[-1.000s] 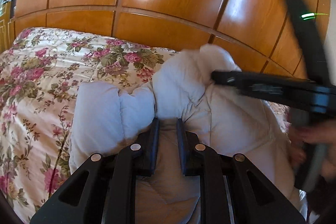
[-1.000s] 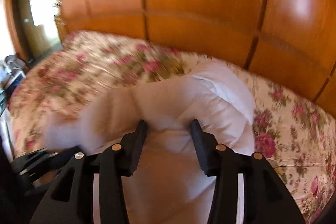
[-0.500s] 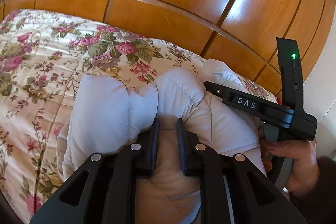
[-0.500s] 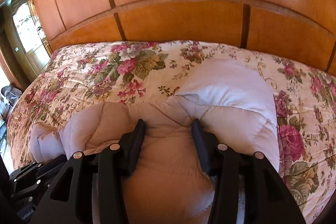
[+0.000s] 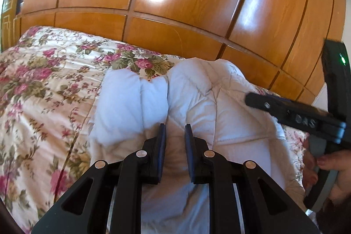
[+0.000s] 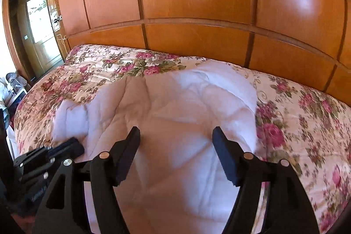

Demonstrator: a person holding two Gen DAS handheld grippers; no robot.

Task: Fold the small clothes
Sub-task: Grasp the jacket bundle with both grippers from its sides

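Note:
A white quilted puffy garment point(image 5: 197, 102) lies bunched on the floral bedspread point(image 5: 43, 84). My left gripper point(image 5: 174, 131) is shut on a fold of it, jaws narrow with cloth pinched between them. My right gripper point(image 6: 176, 135) is open, fingers spread wide above the garment point(image 6: 175, 106), not holding it. The right gripper also shows in the left wrist view point(image 5: 291, 115) at the garment's right edge, held by a hand. The left gripper shows at the lower left of the right wrist view point(image 6: 54, 152).
A glossy wooden panelled wall point(image 6: 197, 3) stands behind the bed. The floral bedspread point(image 6: 307, 115) spreads to both sides of the garment. A doorway point(image 6: 37, 25) and some clutter point(image 6: 13, 80) lie at far left.
My right gripper has opened and let go of the garment, which now lies flatter on the bed. My left gripper stays shut on its fold.

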